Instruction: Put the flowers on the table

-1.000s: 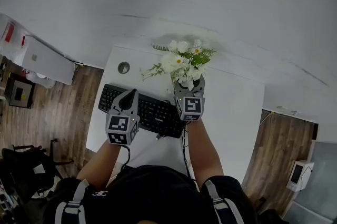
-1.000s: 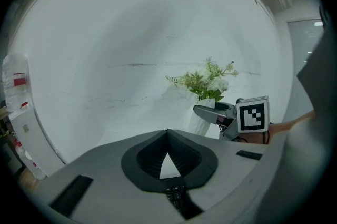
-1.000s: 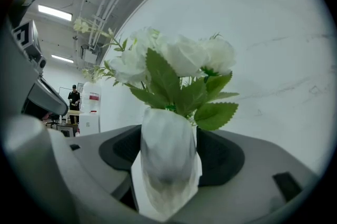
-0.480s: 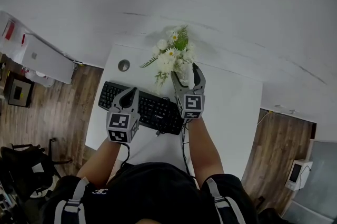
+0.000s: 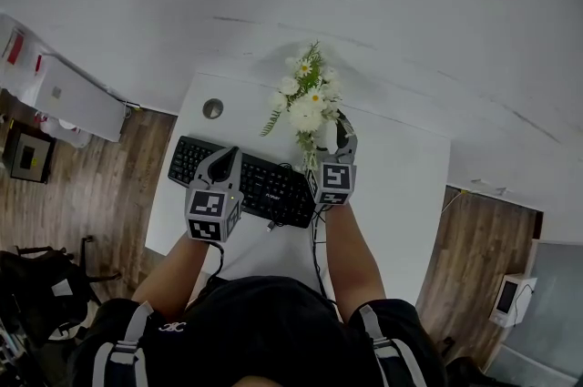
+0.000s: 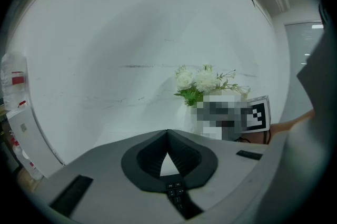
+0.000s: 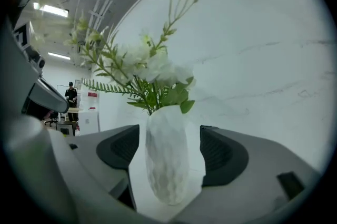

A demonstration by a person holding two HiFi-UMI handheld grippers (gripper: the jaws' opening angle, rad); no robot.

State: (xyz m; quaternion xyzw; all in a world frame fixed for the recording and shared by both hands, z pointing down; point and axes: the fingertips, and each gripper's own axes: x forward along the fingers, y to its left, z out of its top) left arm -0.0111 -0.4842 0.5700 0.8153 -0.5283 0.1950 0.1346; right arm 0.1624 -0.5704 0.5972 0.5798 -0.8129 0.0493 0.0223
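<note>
White flowers [image 5: 305, 98] with green leaves stand in a white faceted vase [image 7: 167, 159]. The vase rests upright on the white table [image 5: 401, 185], near its far edge by the wall. My right gripper [image 5: 330, 132] is open, one jaw on each side of the vase. In the right gripper view a gap shows between each pad and the vase. My left gripper [image 5: 226, 159] hovers shut over the black keyboard [image 5: 246, 180], with nothing between its jaws. From the left gripper view the flowers [image 6: 202, 83] appear to the right, against the wall.
The keyboard lies across the near-left part of the table, with a cable running off its right end. A round grommet hole [image 5: 212, 109] sits at the far left corner. The white wall rises right behind the table. Wooden floor lies on both sides.
The right gripper's jaws have spread apart from the vase. The bouquet has swung from leaning left to standing upright. The left gripper has stayed put.
</note>
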